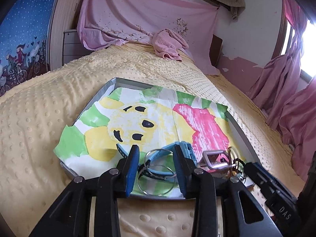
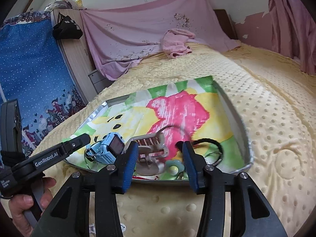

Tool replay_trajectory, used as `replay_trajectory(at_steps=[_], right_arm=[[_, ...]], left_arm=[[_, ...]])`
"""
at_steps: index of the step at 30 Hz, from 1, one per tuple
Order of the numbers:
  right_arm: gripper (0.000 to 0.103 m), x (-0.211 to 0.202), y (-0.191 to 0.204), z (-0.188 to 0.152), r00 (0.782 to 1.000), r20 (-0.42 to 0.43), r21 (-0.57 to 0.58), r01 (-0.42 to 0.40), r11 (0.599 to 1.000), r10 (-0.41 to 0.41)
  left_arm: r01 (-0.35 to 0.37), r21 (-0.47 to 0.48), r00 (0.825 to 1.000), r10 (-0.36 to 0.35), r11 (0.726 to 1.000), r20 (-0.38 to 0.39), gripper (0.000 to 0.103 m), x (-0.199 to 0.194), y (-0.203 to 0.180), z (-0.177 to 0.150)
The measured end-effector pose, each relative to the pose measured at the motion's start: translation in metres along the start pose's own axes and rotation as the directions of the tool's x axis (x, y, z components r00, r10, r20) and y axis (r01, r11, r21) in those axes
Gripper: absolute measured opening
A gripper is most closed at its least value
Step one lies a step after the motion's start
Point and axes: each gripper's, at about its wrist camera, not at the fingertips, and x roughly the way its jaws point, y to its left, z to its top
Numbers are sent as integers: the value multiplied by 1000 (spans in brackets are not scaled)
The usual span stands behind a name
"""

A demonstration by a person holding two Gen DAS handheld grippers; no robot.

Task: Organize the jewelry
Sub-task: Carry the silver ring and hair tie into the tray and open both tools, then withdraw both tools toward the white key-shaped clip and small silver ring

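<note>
A metal tray (image 1: 110, 85) lined with a painted paper lies on the bed; it also shows in the right wrist view (image 2: 233, 106). At its near edge lie a blue watch (image 1: 185, 148) (image 2: 112, 146), thin metal bangles (image 1: 156, 179), a silver hair clip (image 1: 214, 158) (image 2: 150, 146), a flower-shaped piece (image 2: 173, 166) and a black hair tie (image 2: 207, 141). My left gripper (image 1: 156, 150) is open, its fingers either side of the bangles and watch strap. My right gripper (image 2: 160, 148) is open over the hair clip.
A yellow dotted blanket (image 1: 39, 118) covers the bed. A pink towel (image 1: 167, 43) lies at the head under a hung pink sheet (image 1: 138, 9). Pink curtains (image 1: 286, 79) hang at the right; a blue cloth (image 2: 29, 69) hangs at the left.
</note>
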Motion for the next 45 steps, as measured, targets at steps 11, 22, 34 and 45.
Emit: replay_trajectory(at_steps=[11,22,34,45], right_arm=[[102,-78,2,-3,987,158,-65,40,997,-29],[102,-157,14,-24,969,247,-132,35,991,-2],[102,-185,24,-57,984,176,-185,62,981,-29],[102,-153,7,-57,998,56,-228,14,973,-1]], left_arm=[[-31,-22,979,35,999,199,92,-79,0,-23],[-119,53,941,95,992,325,103,-159,1,-59],[-165,125,953,126,978,275,103,-177,1,-96],[-120,134,981,97,984,167,103,-152,0,-116]])
